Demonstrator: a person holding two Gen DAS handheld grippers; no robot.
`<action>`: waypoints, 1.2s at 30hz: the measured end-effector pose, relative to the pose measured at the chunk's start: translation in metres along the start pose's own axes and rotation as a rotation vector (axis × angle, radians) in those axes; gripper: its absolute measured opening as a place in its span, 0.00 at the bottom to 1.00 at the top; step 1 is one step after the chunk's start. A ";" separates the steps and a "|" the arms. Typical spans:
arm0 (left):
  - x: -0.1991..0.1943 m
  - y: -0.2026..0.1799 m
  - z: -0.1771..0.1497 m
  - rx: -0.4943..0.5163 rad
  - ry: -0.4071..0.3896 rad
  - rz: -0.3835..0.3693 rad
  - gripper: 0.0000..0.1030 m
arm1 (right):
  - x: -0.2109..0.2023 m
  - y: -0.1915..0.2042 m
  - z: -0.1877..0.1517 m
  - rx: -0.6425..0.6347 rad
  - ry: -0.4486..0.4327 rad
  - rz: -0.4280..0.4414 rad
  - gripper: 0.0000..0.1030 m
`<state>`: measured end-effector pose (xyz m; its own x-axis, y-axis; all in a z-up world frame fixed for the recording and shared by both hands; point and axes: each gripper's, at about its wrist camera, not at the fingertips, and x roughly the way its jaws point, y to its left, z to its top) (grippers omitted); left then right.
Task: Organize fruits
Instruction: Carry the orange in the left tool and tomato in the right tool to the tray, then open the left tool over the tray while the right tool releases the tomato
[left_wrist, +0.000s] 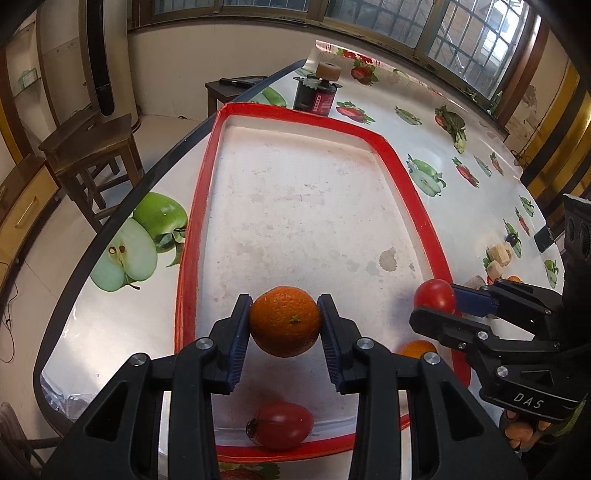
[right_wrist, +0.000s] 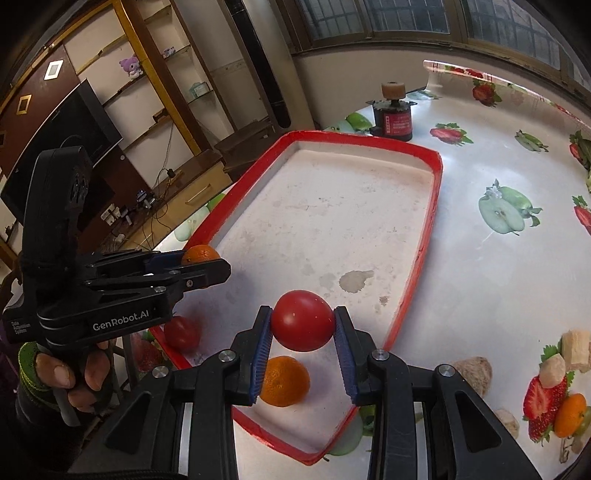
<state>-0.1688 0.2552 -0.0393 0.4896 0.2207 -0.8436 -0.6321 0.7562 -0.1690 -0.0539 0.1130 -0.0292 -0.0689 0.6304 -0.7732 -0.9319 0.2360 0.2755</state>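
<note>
My left gripper (left_wrist: 284, 322) is shut on an orange (left_wrist: 284, 321) and holds it above the near end of a red-rimmed white tray (left_wrist: 406, 173). My right gripper (right_wrist: 302, 322) is shut on a red tomato (right_wrist: 302, 320) over the same tray (right_wrist: 430, 221). A second tomato (left_wrist: 280, 425) lies in the tray's near corner, also in the right wrist view (right_wrist: 181, 333). A second orange (right_wrist: 283, 381) lies in the tray under my right gripper, partly hidden in the left wrist view (left_wrist: 418, 348). The right gripper (left_wrist: 436, 301) and left gripper (right_wrist: 201, 258) show in each other's views.
The table has a fruit-print cloth (left_wrist: 125, 243). A dark red can (left_wrist: 316, 96) with a roll on top stands beyond the tray's far end. Pale food chunks (right_wrist: 554, 363) and a small orange (right_wrist: 570, 414) lie on the table to the right. Wooden stools (left_wrist: 88, 151) stand left of the table.
</note>
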 end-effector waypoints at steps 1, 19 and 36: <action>0.003 0.000 -0.001 0.002 0.004 -0.002 0.33 | 0.005 -0.001 0.000 -0.001 0.009 0.000 0.33; 0.004 0.005 -0.003 -0.028 0.005 0.032 0.50 | 0.028 0.009 -0.002 -0.104 0.064 -0.063 0.59; -0.030 -0.040 -0.012 0.001 -0.034 0.012 0.50 | -0.063 -0.017 -0.034 -0.043 -0.055 -0.109 0.59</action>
<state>-0.1651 0.2108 -0.0139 0.5024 0.2506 -0.8275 -0.6374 0.7540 -0.1586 -0.0455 0.0441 -0.0053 0.0520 0.6426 -0.7645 -0.9473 0.2740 0.1659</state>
